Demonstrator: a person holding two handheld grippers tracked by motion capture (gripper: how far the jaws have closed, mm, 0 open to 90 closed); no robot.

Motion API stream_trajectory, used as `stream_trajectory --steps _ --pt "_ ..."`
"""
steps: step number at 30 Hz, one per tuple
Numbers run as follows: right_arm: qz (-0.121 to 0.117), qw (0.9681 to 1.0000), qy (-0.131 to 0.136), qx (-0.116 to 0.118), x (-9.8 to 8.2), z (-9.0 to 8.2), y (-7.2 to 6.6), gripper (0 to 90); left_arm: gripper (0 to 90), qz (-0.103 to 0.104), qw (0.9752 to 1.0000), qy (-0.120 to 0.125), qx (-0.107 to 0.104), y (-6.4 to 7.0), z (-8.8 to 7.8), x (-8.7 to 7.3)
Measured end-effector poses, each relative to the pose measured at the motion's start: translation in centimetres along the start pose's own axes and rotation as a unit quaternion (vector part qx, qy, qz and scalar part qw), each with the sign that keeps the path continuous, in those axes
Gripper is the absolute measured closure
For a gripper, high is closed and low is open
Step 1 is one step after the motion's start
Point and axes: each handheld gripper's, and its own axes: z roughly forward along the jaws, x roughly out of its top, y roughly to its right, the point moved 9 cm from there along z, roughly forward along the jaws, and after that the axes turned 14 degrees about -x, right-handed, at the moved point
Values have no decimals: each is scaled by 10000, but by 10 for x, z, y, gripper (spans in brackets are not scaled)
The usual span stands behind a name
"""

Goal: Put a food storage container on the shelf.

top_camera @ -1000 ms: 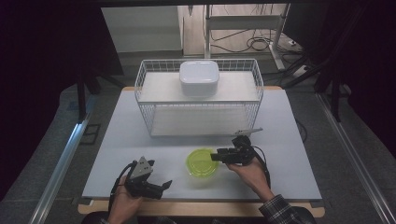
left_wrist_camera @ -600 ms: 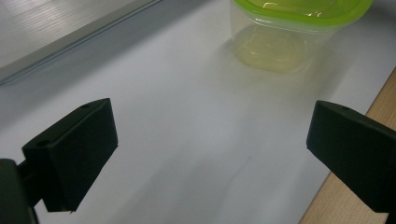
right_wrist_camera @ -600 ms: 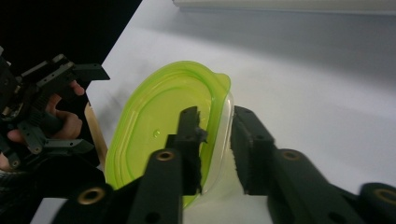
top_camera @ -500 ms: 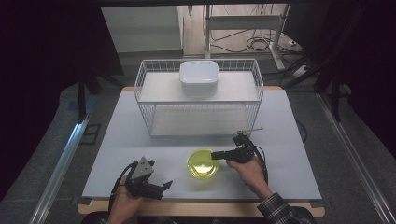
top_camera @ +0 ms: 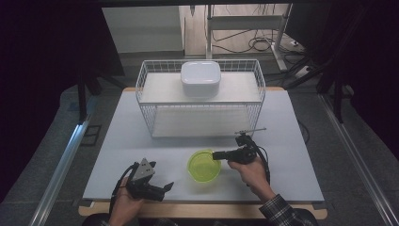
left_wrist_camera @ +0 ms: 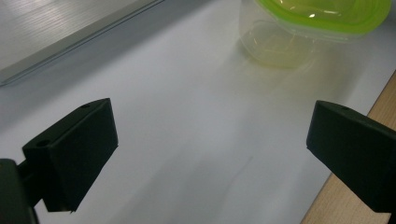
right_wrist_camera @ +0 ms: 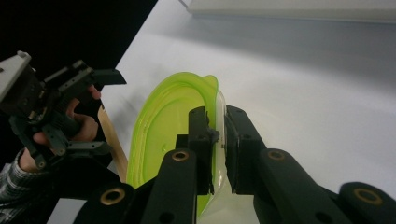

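- Lime-green container (top_camera: 203,165) sits on the white table (top_camera: 291,155), and the right gripper (right_wrist_camera: 218,140) has its jaws pinched on the rim, one inside and one outside.
- Left gripper (left_wrist_camera: 210,144) is spread wide with nothing between the jaws; the container is ahead of it and off to its right.
- Wooden table edge (left_wrist_camera: 345,200) runs right beside its right-hand jaw.
- Plenty of bare tabletop ahead of both tools, up to the wire rack (top_camera: 200,101) with a white lidded box (top_camera: 201,78) on top.
- Can't read any labels or writing anywhere.
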Motion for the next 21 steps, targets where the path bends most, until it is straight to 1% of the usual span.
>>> stream_trajectory --steps 3,7,13,16,21 --pt "67 9999 64 74 3 -4 -1 821 17 -6 10000 14 6 0 0 0" --pt "75 9997 193 134 9 -12 -2 821 17 -10 10000 22 13 0 0 0" --pt "40 9990 384 208 20 -24 -8 821 17 -2 10000 27 27 -1 0 0" --pt "-2 9983 524 243 27 -31 -12 821 17 -1 10000 27 28 -1 0 0" --pt "-26 9973 685 257 38 -42 -16 822 17 3 10000 19 27 -1 0 0"
